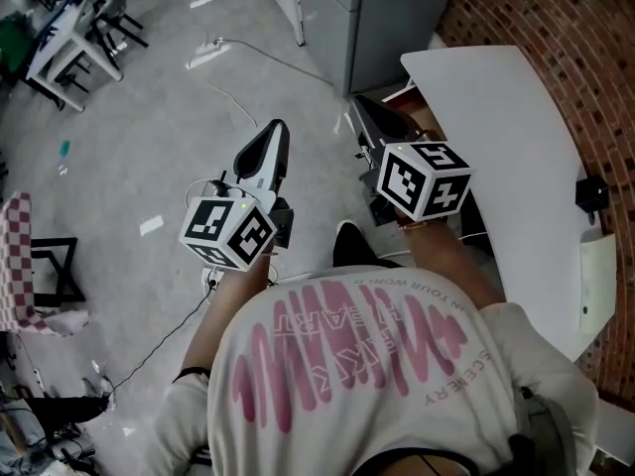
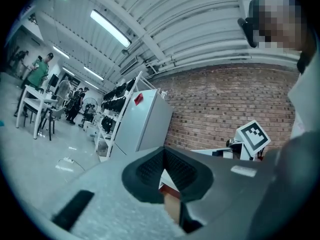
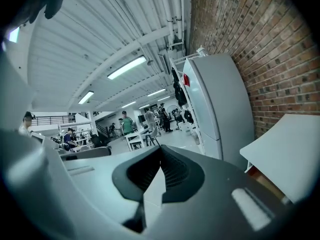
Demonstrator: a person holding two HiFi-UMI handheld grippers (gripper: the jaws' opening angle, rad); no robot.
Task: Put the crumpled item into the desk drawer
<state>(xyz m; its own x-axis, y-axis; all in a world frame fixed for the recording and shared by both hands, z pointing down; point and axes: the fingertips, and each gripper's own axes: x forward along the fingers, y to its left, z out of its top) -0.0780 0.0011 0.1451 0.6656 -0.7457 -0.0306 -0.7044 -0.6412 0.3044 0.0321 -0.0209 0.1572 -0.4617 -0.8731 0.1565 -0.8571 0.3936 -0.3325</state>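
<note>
Crumpled item: in no view; nothing between either claw's tips. Drawer not clearly seen. Brown recess (image 1: 429, 117) under left edge of surface (image 1: 496, 127) may be it; cannot tell.

Left claw (image 2: 163, 152) pressed together, empty. Right claw (image 3: 161, 151) likewise, tips meeting. Both held level off surface's left edge, over floor (image 1: 149, 117). Likely idle carry, no grasp underway.

Head view alone places both claws beside surface. Gripper views alone show tips closed. Left gripper view catches right marker cube (image 2: 253, 137).

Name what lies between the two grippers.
In the head view, bare grey floor separates the left gripper and right gripper; a dark shoe shows lower down.
</note>
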